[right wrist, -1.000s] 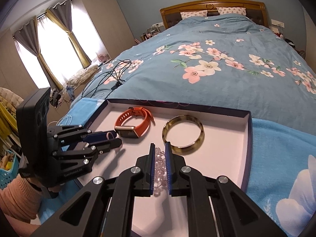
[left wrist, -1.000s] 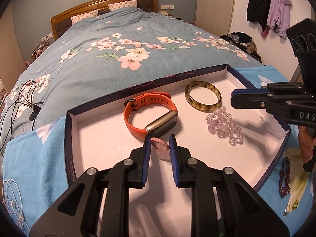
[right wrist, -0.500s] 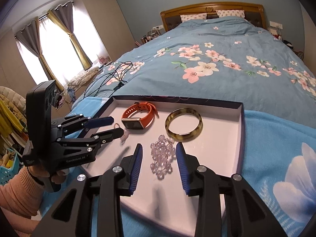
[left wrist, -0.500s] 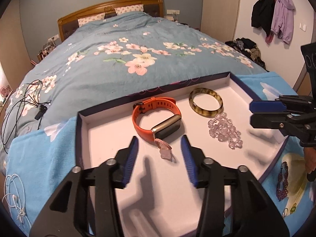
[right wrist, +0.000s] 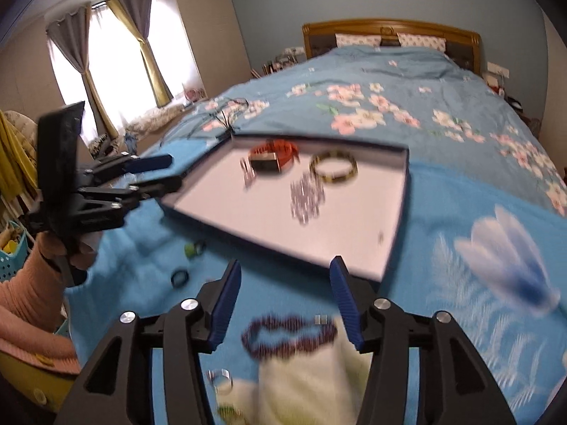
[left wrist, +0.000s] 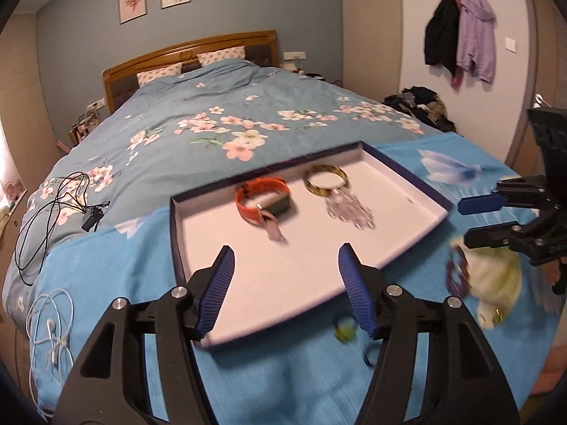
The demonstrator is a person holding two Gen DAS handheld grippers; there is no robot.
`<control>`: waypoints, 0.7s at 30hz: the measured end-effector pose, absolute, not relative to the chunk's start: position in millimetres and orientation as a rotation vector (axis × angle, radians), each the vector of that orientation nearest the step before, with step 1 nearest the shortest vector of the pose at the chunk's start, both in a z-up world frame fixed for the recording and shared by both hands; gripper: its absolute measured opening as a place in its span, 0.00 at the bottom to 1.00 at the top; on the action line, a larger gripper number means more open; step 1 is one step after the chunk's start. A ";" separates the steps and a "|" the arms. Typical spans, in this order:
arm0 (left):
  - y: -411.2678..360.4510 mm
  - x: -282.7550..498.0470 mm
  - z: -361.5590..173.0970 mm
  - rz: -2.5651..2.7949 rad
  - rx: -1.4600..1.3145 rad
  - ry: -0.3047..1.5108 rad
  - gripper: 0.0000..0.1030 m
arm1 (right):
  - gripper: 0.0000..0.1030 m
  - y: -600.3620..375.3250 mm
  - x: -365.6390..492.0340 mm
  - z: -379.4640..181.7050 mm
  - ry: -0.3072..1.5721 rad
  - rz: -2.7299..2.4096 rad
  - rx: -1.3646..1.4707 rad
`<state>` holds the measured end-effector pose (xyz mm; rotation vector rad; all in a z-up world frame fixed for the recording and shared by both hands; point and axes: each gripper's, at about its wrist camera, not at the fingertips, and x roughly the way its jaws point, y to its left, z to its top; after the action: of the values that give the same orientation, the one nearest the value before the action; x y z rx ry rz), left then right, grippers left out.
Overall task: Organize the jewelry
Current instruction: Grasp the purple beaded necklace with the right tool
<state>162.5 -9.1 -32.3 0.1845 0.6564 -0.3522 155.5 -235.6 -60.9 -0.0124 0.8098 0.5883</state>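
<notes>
A white tray (left wrist: 407,219) with dark blue rim lies on the bed; it also shows in the right wrist view (right wrist: 372,258). In it lie an orange smartwatch (left wrist: 264,200), a pink charm (left wrist: 273,228), a tortoiseshell bangle (left wrist: 326,180) and a clear bead bracelet (left wrist: 349,209). My left gripper (left wrist: 287,290) is open and empty, above the tray's near edge. My right gripper (right wrist: 283,304) is open and empty, above a dark purple bead bracelet (right wrist: 288,333) on the blue cloth. A green ring (left wrist: 343,333) and a dark ring (right wrist: 179,278) lie on the cloth.
Black cables (left wrist: 53,205) and white earphones (left wrist: 53,322) lie on the bed at the left. A clear ring (right wrist: 219,379) lies near the purple bracelet. A floral duvet (left wrist: 230,124) covers the bed beyond the tray. Coats (left wrist: 460,35) hang on the right wall.
My left gripper let go of the pink charm and my right let go of the clear bead bracelet. Both opened wide and pulled back out of the tray.
</notes>
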 end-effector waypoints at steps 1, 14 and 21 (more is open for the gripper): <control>-10.6 153.6 -34.4 -0.370 0.192 0.660 0.58 | 0.52 -237.5 151.9 -67.3 0.827 0.577 -0.013; -36.6 100.4 -73.7 -0.475 0.251 0.765 0.59 | 0.66 -231.6 134.0 -95.7 0.894 0.546 -0.014; -42.3 100.3 -78.7 -0.485 0.241 0.795 0.58 | 0.66 -213.4 134.6 -100.1 0.899 0.520 -0.081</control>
<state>100.3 -42.3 -78.7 0.2407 0.7953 -0.4852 134.6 -213.4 -100.1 -0.0807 0.8995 0.5201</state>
